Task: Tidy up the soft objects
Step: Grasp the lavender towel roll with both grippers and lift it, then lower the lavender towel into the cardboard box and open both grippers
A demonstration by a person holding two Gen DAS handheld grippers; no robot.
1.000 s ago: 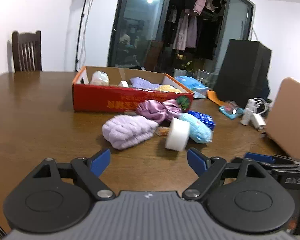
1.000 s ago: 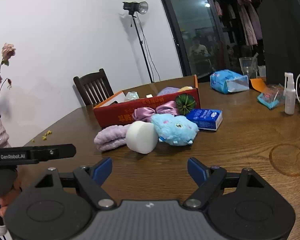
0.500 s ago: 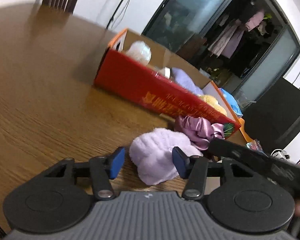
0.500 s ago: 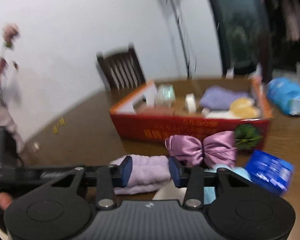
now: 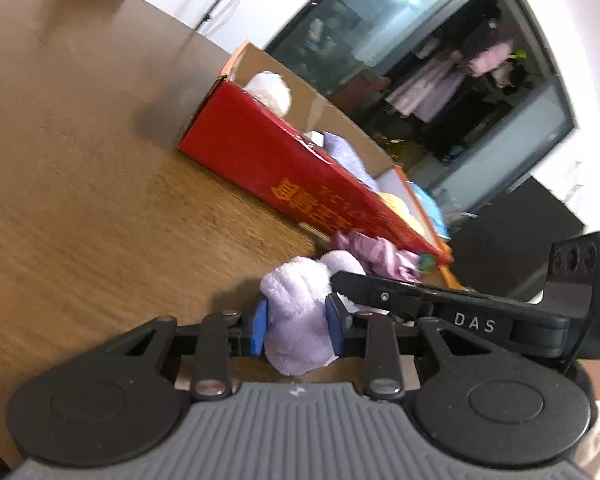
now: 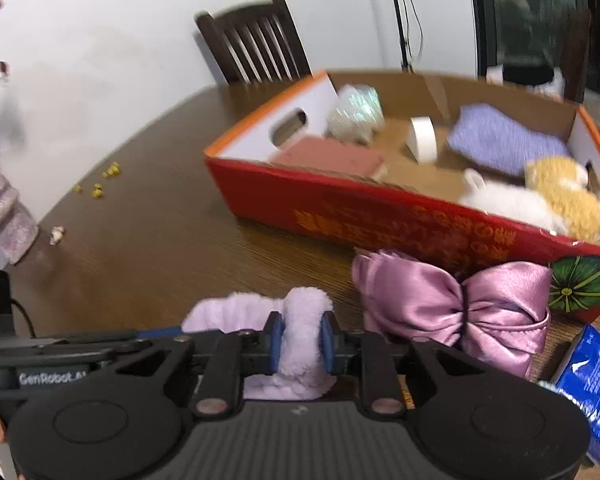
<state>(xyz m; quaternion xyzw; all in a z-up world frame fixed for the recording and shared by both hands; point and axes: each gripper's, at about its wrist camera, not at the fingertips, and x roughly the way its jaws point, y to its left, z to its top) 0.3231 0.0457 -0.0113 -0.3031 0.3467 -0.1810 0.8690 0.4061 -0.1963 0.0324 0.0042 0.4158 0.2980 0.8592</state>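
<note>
A fluffy lilac towel (image 5: 300,312) lies on the wooden table in front of the red cardboard box (image 5: 284,168). My left gripper (image 5: 298,330) is shut on one end of it. My right gripper (image 6: 302,342) is shut on another fold of the same lilac towel (image 6: 304,320). The right gripper's body crosses the left wrist view at the right. The red box (image 6: 380,216) holds a purple cloth (image 6: 504,140), a yellow plush (image 6: 568,196), a white plush (image 6: 508,200), a tape roll (image 6: 422,138) and a pink pad (image 6: 332,154).
A pink satin bow (image 6: 460,304) lies right of the towel, against the box. A green pumpkin-like ball (image 6: 580,284) and a blue packet (image 6: 588,384) lie further right. A dark chair (image 6: 256,40) stands behind the table. Small yellow bits (image 6: 100,184) lie at the left.
Both grippers moved forward and down to the lilac towel and went from open to shut on it. The white roll and blue plush have left both views.
</note>
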